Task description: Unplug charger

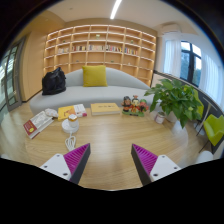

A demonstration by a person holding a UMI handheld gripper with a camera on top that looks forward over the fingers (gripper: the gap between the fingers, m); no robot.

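The tongs (110, 160) are spread, nothing between the purple pads (77, 157). Just beyond the left finger, a white charger (70, 126) with its cable sits on the wooden counter (115, 135). Far right stands a potted plant (178, 100); books (72, 111) lie far left, a sofa (85, 92) behind

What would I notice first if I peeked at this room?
Probably the bright yellow cushion on the pale sofa at the back, under the wide wooden bookshelf. Next comes the leafy green plant standing on the wooden table, ahead of the fingers and toward the window side. Nearest, the hand-held gripper is open, its pink-padded fingers holding nothing.
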